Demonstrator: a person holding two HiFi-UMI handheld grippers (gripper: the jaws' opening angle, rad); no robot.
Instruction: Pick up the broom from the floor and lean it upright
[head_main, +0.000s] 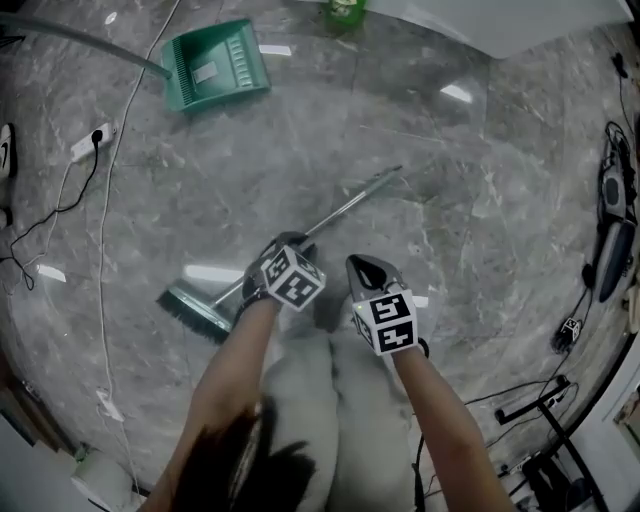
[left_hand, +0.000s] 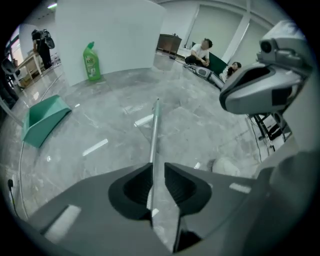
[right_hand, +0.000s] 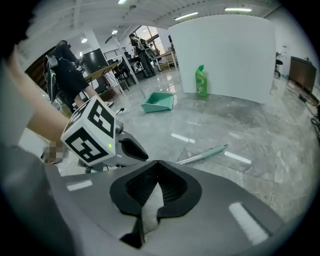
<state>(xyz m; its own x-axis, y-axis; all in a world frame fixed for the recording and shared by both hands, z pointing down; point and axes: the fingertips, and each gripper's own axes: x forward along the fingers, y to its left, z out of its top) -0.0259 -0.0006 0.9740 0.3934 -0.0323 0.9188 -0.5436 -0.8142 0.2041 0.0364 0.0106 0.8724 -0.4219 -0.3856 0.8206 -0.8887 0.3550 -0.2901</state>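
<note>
You are at the pick-up step. The broom (head_main: 335, 212) lies flat on the floor (head_main: 470, 210), with its brush head (head_main: 195, 310) to your left and its handle (left_hand: 155, 127) running up to the right. Nothing is gripped yet.

Your left hand-held gripper (left_hand: 158, 168) hangs over the handle partway along. Its jaws are a little apart and the handle is lined up in the gap, but as far as I can judge the pads do not press on it. Your right hand-held gripper (right_hand: 155, 165) sits just beside the left one, jaws together with nothing between them.

For the next move, I judge that you should sink the left jaws around the handle and close firmly and squarely. The tube looks thin and smooth, so it may roll or slip. Open the right hand-held gripper if you want it to steady the handle further up while you raise the broom. The white partition (left_hand: 110, 35) looks a likely place to lean it.

- **Head view:** only this view shows the brush head, the broom's whole length and both grippers side by side.
- **Left gripper view:** only this view shows the handle sitting in the jaw gap.
- **Right gripper view:** it catches just the handle's far end and shows its own jaws meeting at the tips.

The dustpan (head_main: 215, 65) and the bottle (left_hand: 91, 62) stand well apart from the broom.
</note>
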